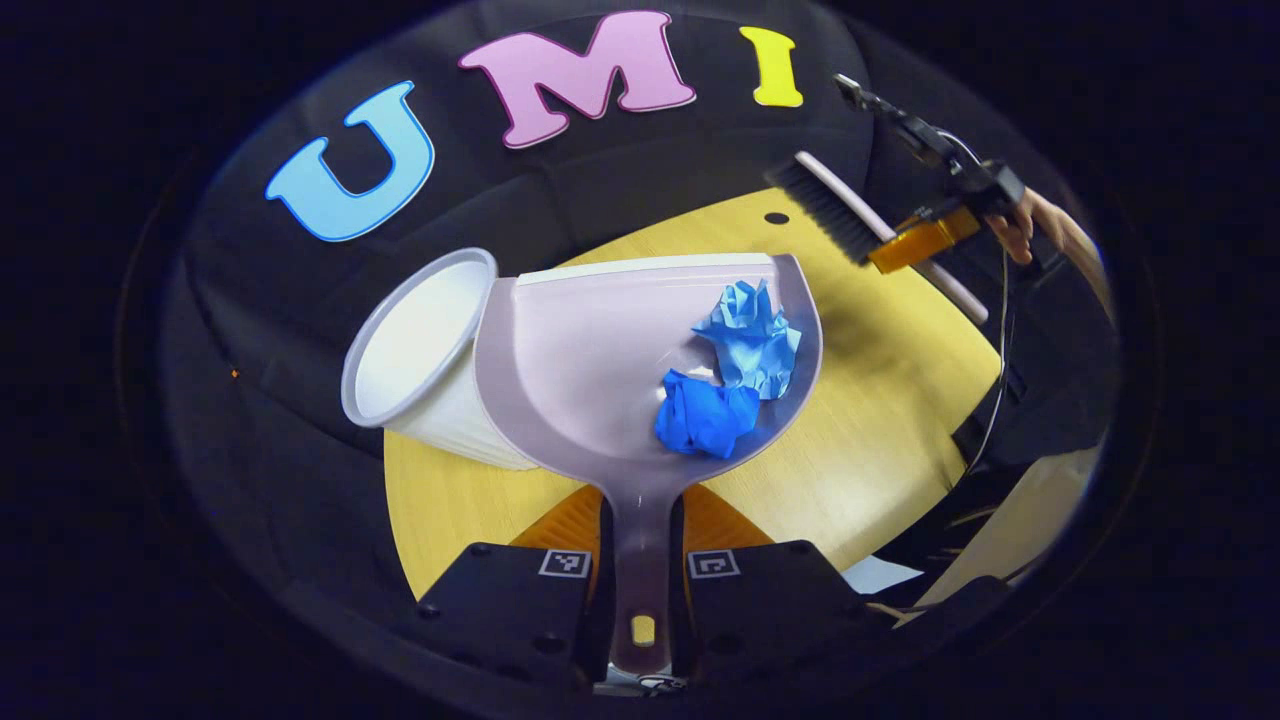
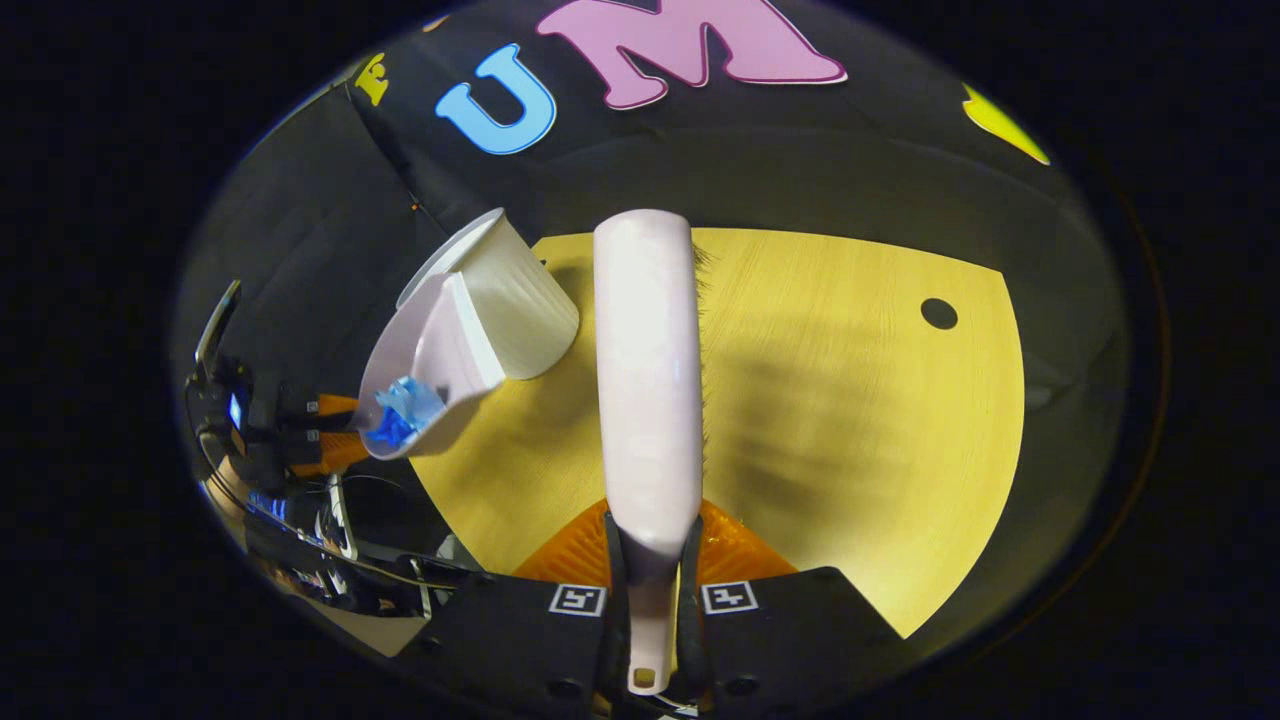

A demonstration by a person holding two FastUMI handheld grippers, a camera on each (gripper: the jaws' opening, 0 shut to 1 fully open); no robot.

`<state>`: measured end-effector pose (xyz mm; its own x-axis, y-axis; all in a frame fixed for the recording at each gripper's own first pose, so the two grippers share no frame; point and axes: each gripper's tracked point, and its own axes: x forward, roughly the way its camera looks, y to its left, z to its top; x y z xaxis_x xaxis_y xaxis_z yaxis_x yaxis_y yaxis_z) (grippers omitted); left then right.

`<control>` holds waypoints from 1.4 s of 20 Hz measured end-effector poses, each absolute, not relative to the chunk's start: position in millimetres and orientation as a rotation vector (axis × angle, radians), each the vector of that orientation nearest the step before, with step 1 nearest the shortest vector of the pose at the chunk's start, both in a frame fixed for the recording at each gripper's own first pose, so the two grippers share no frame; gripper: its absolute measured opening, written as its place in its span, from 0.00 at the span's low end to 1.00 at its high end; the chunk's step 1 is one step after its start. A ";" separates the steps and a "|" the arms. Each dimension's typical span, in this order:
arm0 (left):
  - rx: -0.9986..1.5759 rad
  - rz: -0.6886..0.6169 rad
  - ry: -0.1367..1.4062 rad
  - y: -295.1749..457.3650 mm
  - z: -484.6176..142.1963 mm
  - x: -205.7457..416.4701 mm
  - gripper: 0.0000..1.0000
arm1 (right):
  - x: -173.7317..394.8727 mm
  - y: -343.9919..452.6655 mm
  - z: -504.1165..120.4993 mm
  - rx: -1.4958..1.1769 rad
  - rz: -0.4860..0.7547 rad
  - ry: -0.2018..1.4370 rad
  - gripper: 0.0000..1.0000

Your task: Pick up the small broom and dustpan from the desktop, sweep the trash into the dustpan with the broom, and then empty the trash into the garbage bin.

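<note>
Left gripper [image 1: 640, 560] clamps dustpan [image 1: 600, 360] against bin [image 1: 420, 350] — right gripper [image 2: 650, 590] clamps broom [image 2: 648, 370].

In the left gripper view we hold the dustpan [image 1: 600, 350] by its handle, both fingers [image 1: 520, 600] of the left gripper [image 1: 640, 585] pressed against it on either side. Two crumpled blue paper balls [image 1: 735, 370] lie in the right part of the pan. The pan's far left corner meets the white garbage bin [image 1: 420, 350], which is tilted with its mouth toward us. Far right, above the yellow counter [image 1: 880, 420], the right gripper [image 1: 925, 235] carries the broom [image 1: 830, 210], a hand [image 1: 1020, 225] behind it.
</note>
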<state>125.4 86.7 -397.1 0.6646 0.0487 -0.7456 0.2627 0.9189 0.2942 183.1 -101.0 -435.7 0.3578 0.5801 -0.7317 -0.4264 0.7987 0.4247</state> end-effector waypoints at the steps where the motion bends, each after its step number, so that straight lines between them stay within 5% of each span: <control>1: 0.375 -0.124 0.824 84.1 -397.9 122.2 0.20 | 176.5 -106.9 -448.5 0.177 0.655 1.014 0.20; 10: 0.389 -0.004 0.843 92.3 -407.4 116.2 0.19 | 166.0 -107.7 -432.9 0.198 0.674 1.021 0.21; 19: 0.768 0.239 1.006 84.5 -377.1 114.5 0.19 | 152.3 -120.1 -456.6 0.217 0.653 1.068 0.20; 28: 1.252 0.375 0.991 89.9 -363.2 117.2 0.19 | 154.4 -118.4 -460.3 0.221 0.644 1.075 0.20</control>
